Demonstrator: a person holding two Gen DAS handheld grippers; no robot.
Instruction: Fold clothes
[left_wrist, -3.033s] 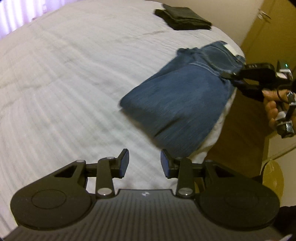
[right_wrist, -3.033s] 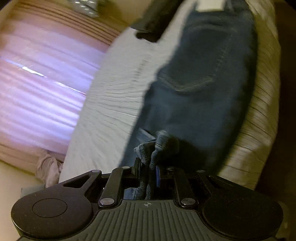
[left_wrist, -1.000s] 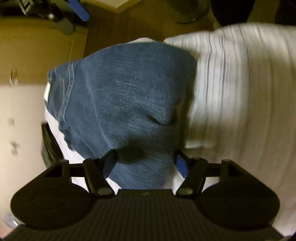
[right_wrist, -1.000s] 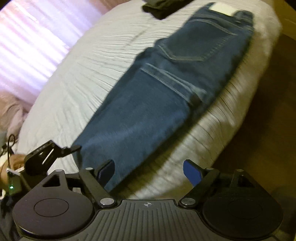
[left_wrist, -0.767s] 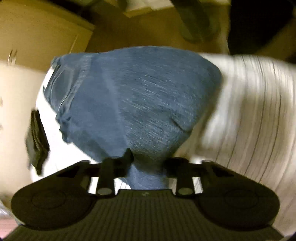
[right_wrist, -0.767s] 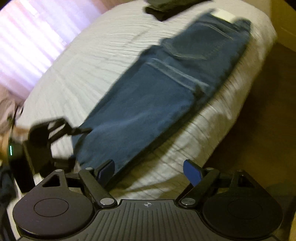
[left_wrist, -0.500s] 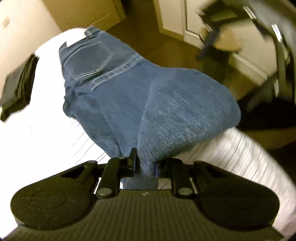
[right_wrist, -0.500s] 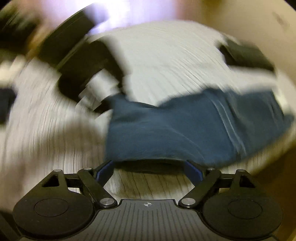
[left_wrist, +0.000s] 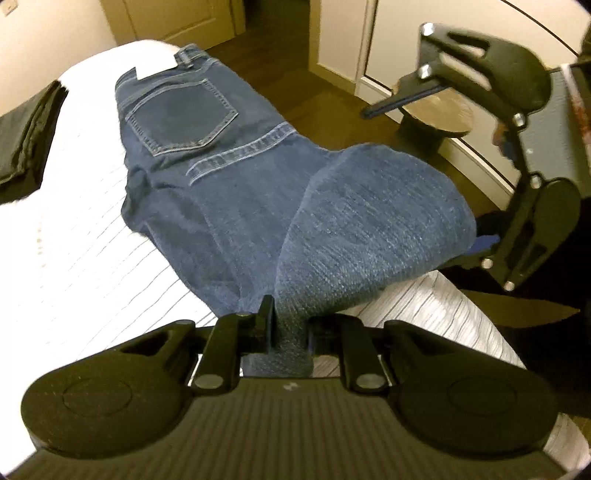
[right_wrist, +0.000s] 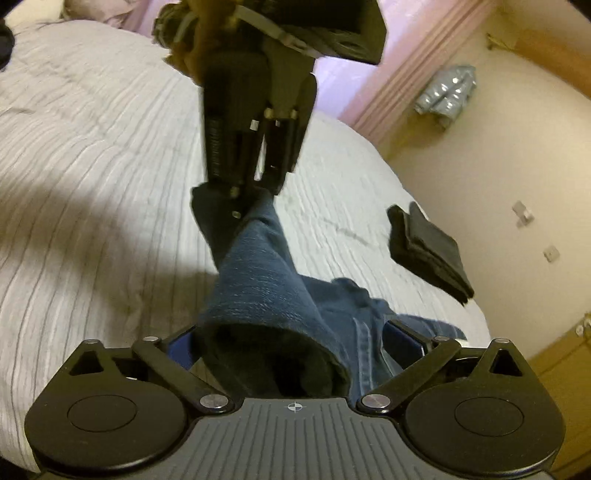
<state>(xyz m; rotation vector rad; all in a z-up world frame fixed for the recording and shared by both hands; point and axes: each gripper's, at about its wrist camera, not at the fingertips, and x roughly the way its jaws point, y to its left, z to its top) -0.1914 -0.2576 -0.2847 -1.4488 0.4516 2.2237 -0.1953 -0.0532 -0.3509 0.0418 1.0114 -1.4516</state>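
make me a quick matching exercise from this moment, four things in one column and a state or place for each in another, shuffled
Things:
1. left gripper
2. right gripper
3. jeans
4. folded black garment

States or places:
A. jaws wide, denim between them
B. lies apart on the white bedspread
C. clamped on a bunched corner of denim
D. one end lifted, waistband flat on the bed

Pairs: 1-C, 2-A, 3-D, 4-B

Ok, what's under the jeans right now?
The white striped bedspread lies under the jeans. The left gripper lifts their folded end; anything beneath the flat part is covered.
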